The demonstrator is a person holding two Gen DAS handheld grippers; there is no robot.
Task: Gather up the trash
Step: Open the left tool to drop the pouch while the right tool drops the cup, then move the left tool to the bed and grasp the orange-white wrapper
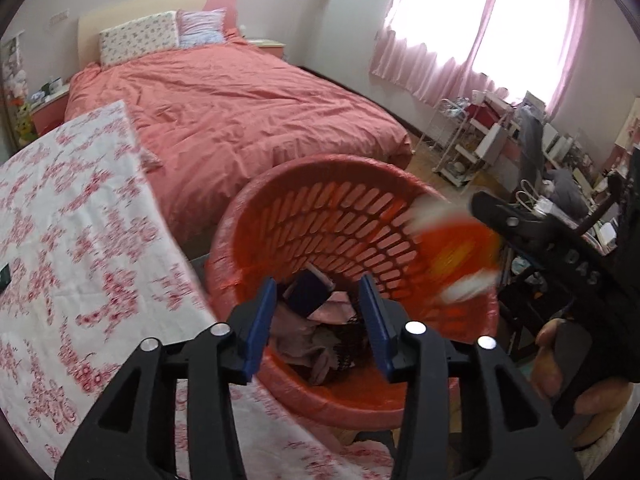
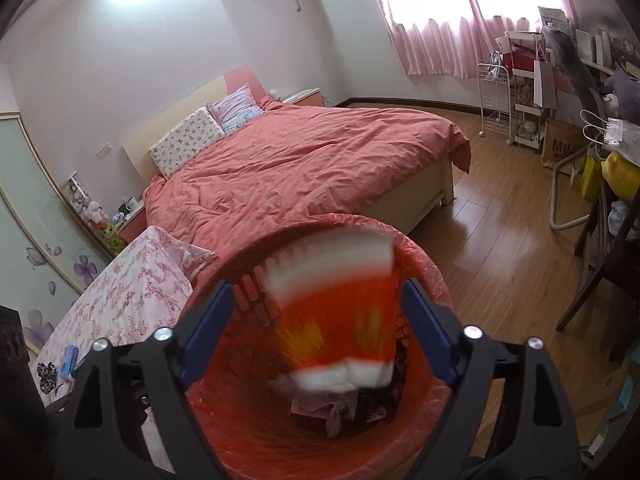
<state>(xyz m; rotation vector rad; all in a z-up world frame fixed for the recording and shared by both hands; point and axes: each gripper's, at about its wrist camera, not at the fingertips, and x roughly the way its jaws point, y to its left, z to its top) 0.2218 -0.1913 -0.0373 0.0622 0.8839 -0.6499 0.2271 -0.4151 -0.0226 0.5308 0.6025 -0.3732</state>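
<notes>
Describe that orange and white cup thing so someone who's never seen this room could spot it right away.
Start at the foot of the big bed with the salmon-pink cover, where a red slotted bin stands. The cup is over the bin's mouth, between the right gripper's open blue fingers. Unlike the pale crumpled scraps below, it is bright orange with white bands, and motion-blurred.

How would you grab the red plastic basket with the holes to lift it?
Probably by the rim of the red plastic basket, from above: one finger inside the wall, one outside. It stands upright with an open top, its wall is thin, and the whole basket looks too wide to span.
</notes>
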